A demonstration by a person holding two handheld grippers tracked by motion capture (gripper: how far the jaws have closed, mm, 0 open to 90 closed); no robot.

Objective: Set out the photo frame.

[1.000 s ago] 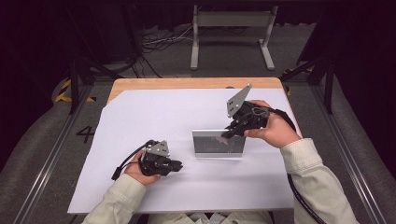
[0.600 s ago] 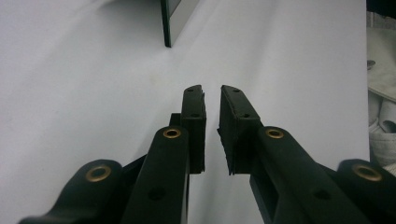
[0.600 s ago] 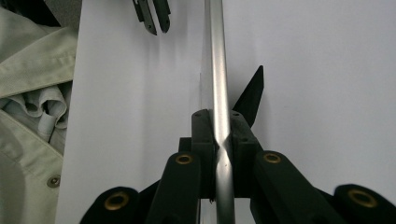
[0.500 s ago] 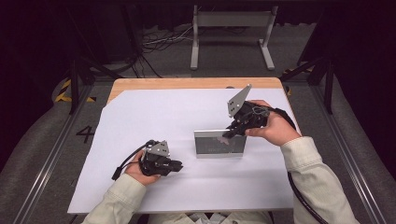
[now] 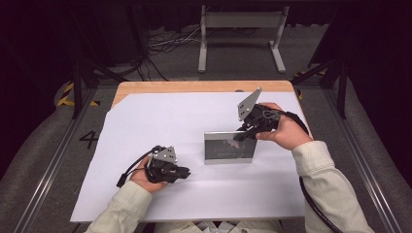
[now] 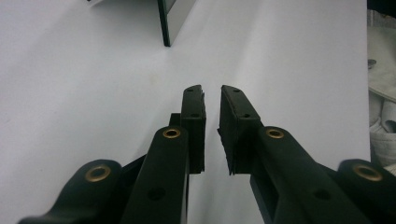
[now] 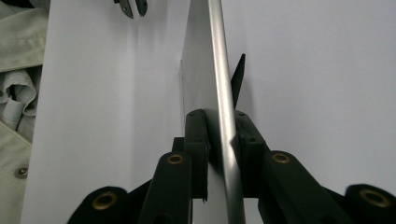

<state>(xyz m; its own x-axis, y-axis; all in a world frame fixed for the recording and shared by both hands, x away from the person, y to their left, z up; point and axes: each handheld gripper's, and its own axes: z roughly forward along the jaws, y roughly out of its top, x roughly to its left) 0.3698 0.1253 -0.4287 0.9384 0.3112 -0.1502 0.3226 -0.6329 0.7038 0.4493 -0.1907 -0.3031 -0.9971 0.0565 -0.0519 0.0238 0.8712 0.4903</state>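
A silver picture frame stands upright on the white sheet right of centre, propped on a black back stand. My right gripper reaches down over its top right corner. In the right gripper view the frame's edge runs between the jaws, which have just been opening; a thin gap shows on the left side. My left gripper rests low on the sheet to the frame's left, pointing toward it. Its jaws stand a narrow slit apart, nothing between them. The frame's corner shows far ahead.
The white sheet covers a wooden table whose far edge stays bare. Beyond it on the dark floor stand a grey metal rack and cables. A person's pale sleeves come in from the near edge.
The frame's left edge has shifted slightly right and it stands more squarely. The right gripper has barely moved at its top corner. The left hand has kept still.
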